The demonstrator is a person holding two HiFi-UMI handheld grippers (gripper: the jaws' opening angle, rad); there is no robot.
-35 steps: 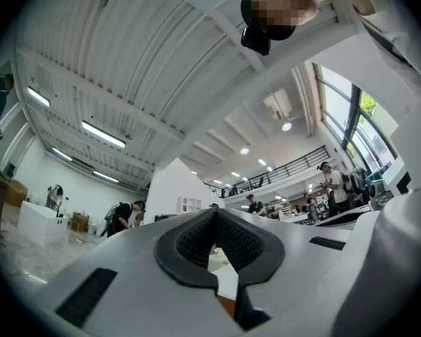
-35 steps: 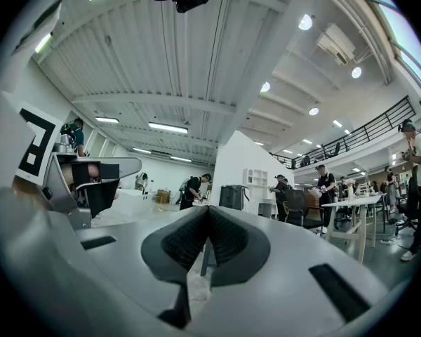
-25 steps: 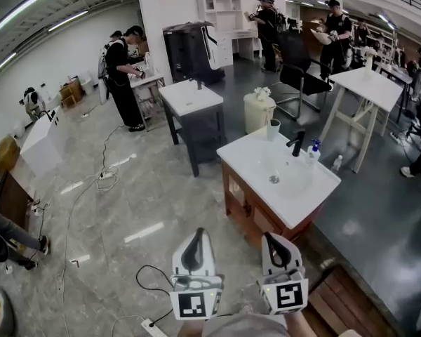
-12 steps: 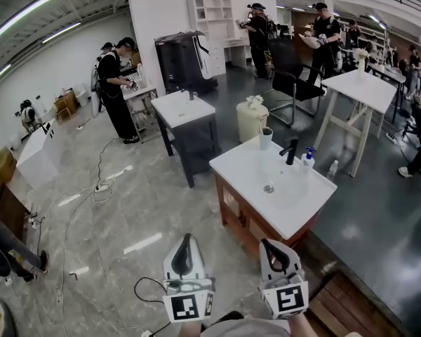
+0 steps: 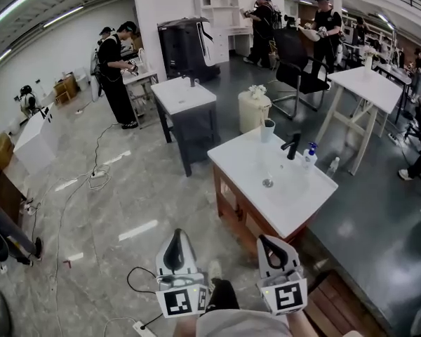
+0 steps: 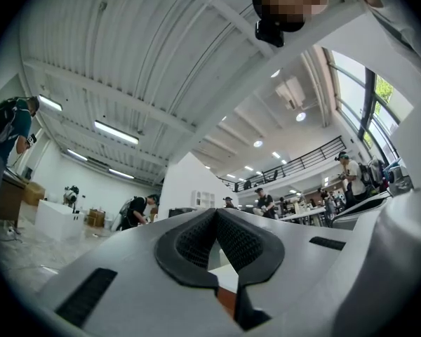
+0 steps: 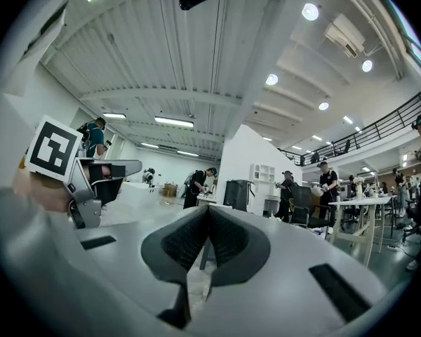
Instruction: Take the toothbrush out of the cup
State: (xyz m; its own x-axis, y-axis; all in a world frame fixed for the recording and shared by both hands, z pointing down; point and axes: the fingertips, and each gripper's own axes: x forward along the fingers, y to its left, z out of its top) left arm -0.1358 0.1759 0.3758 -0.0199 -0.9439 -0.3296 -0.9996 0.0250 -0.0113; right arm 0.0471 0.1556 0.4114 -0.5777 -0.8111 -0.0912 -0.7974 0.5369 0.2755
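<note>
Both empty and clenched, left tongs (image 5: 175, 233) and right tongs (image 5: 264, 239) hang well short of the cup (image 5: 267, 131) on the far tabletop (image 5: 240, 161); approach comes next.

The left gripper (image 5: 175, 236) has shifted leftward — a dark shoe (image 5: 222, 295) now shows beside it.

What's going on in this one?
A person stands short of the white sink counter, holding a claw in each hand. The left claw and right claw are both shut and empty, pointed towards the counter. The cup sits at the counter's far corner, near the black tap, with something dark standing in it, probably the toothbrush. Neither claw has reached it yet.
</note>
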